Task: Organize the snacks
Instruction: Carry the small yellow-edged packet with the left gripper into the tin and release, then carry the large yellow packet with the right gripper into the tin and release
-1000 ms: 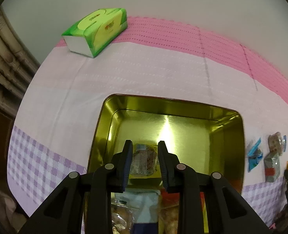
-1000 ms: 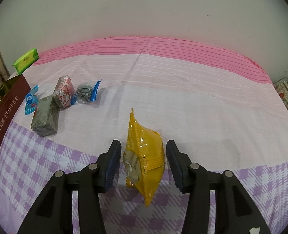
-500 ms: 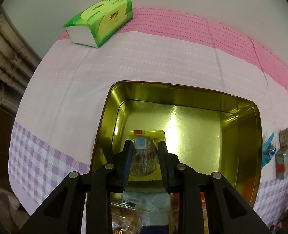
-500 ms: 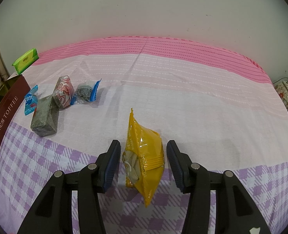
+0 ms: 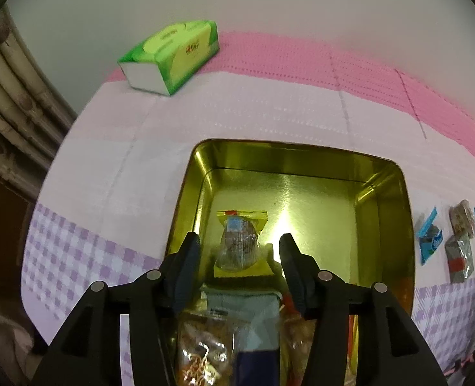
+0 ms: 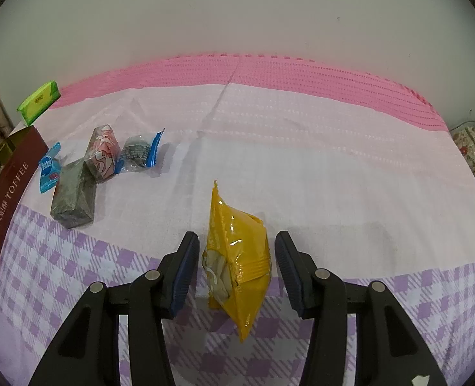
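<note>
- Since 0.5 s ago the left gripper [image 5: 239, 259] has gone from pinching the brown snack packet [image 5: 240, 244] to jaws spread wide; packet now lies loose between the pads, touching neither.
- Packet rests on the floor of the gold tin [image 5: 395, 212], clear wrapper, yellow ends, just ahead of the left tongs.
- More packets [image 5: 237, 328] sit in the tin under and behind the left fingers; details blurry.
- Green tissue box [image 5: 173, 59] is far ahead, left of the left tongs, on the pink and purple cloth [image 5: 134, 167].
- Right gripper [image 6: 236, 265] looks unchanged from before: jaws wide, yellow snack bag [image 6: 237, 257] standing on edge between them, small gap on each side.
- Ahead-left of the right tongs, 4 loose snacks: grey block [image 6: 73, 197], pink-white pack [image 6: 102, 152], blue-ended pack [image 6: 139, 154], small blue sachet [image 6: 48, 169].
- Tin's brown "TOFFEE" side is at the far left of the right view.
</note>
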`<move>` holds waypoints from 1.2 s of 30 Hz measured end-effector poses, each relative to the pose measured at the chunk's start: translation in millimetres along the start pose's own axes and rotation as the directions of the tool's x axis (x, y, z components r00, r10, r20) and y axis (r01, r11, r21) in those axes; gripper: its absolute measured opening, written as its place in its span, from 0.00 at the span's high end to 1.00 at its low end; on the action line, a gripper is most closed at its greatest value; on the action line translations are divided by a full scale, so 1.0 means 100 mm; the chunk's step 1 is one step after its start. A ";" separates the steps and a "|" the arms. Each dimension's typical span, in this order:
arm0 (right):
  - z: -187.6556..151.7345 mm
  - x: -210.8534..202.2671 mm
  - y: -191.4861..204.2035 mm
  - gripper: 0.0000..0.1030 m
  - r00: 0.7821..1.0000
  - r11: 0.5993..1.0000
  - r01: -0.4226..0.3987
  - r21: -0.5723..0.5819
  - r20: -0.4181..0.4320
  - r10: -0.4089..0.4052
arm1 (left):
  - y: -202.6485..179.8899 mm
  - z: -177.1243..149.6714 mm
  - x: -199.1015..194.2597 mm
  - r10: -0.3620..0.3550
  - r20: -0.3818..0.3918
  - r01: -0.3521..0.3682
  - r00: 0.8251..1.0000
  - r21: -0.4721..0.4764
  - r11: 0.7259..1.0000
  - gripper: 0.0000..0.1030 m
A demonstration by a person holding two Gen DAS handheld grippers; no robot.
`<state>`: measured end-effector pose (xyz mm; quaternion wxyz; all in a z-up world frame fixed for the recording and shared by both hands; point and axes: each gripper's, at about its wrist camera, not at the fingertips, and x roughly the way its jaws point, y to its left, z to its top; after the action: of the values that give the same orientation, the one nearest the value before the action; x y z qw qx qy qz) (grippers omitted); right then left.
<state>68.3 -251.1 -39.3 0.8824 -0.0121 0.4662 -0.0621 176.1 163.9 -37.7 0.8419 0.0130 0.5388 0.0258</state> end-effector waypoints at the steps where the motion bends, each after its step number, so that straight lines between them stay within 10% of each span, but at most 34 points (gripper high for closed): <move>1: 0.01 0.00 0.00 0.54 1.000 1.000 0.001 0.004 -0.006 -0.001 | 0.00 -0.01 -0.04 0.004 0.016 -0.004 1.000 0.000 1.000 0.49; 12: 0.12 0.02 0.00 0.55 0.998 1.000 0.021 0.017 -0.062 -0.020 | 0.04 -0.27 -0.63 0.129 0.207 -0.123 0.970 -0.041 0.992 0.33; 36: 0.18 -0.10 0.24 0.68 0.996 0.997 0.067 0.038 -0.064 -0.064 | 0.22 -0.37 -0.59 0.101 0.164 -0.081 0.981 -0.123 0.989 0.30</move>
<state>80.1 -226.6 -23.1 0.8649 -0.0079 0.4916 -0.1006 117.2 181.7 1.5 0.8820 -0.0090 0.4616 0.0941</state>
